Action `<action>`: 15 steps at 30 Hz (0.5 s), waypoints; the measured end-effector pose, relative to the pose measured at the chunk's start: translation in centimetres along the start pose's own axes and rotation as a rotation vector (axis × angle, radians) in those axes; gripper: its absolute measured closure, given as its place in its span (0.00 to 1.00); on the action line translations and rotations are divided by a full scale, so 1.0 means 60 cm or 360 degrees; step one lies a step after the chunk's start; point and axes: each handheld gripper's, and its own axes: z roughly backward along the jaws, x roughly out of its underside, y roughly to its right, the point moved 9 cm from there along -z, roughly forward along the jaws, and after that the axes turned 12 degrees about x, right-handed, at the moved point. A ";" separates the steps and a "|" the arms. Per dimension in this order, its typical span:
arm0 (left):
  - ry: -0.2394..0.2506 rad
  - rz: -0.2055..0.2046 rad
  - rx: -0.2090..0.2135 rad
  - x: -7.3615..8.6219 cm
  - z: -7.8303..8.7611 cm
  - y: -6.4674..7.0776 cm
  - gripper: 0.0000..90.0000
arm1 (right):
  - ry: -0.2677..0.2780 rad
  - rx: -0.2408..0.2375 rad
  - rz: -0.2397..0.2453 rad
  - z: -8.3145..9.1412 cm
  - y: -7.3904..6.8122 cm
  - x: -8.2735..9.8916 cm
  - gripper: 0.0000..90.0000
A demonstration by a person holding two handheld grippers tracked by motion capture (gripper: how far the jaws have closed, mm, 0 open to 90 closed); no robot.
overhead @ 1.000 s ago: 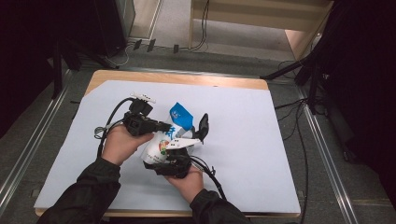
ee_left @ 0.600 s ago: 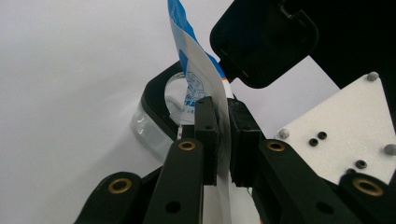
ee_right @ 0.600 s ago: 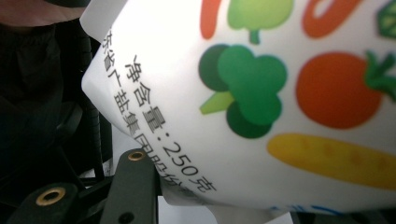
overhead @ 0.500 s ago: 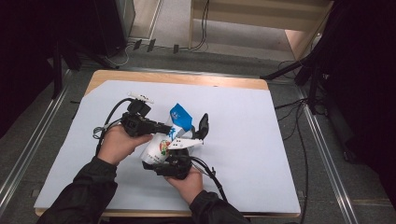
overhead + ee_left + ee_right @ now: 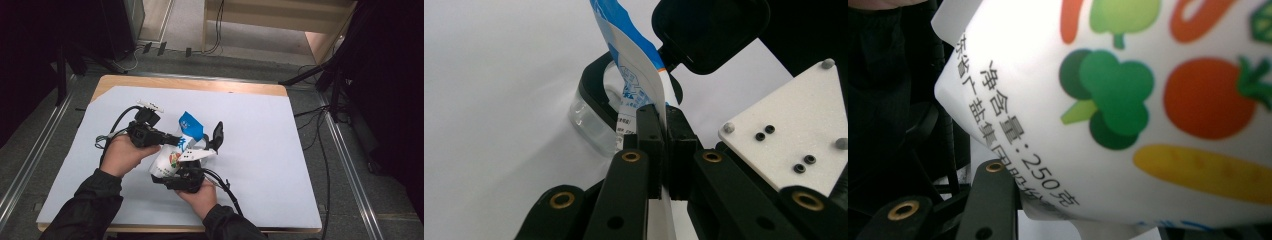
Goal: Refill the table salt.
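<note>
Left gripper (image 5: pixel 172 139): I have its jaws pinched tight on the thin upper edge of the bag (image 5: pixel 175 150); in the left gripper view (image 5: pixel 663 145) the two black pads meet with only the flat film of the bag (image 5: pixel 636 75) between them.
Right gripper (image 5: pixel 192 165): I hold it from the near side, its jaws partly closed around the plump lower body of the bag; in the right gripper view the printed side of the bag (image 5: pixel 1128 110) presses close over one black jaw at the lower left.
Bag: white with a blue top, printed with vegetable pictures and dark lettering; it sits lifted between my two grippers, over the middle of the counter (image 5: pixel 280 150), tilted with the blue end pointing away from me.
Jar (image 5: pixel 596 120): a clear round container with a black rim, seen in the left gripper view just behind the bag's edge; its black flip lid (image 5: pixel 711 32) stands open above it. In the high view the lid (image 5: pixel 217 134) shows just to the right of the bag.
Hands: my left hand (image 5: pixel 120 155) wraps its gripper at the left of the bag, my right hand (image 5: pixel 202 197) comes up from the near edge.
Counter: covered by a pale sheet, with cables trailing from both grippers.
</note>
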 end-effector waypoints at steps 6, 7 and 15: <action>0.0013 -0.0003 -0.0026 -0.005 -0.004 0.001 0.99 | -0.0011 0.0038 0.0018 -0.001 0.003 -0.002 0.64; 0.0015 -0.0006 -0.0027 -0.006 -0.004 0.001 1.00 | -0.0018 0.0050 0.0020 -0.001 0.004 -0.003 0.63; 0.0038 0.0001 -0.0023 -0.012 -0.008 0.001 0.99 | -0.0013 0.0044 -0.0032 0.001 0.006 -0.008 0.66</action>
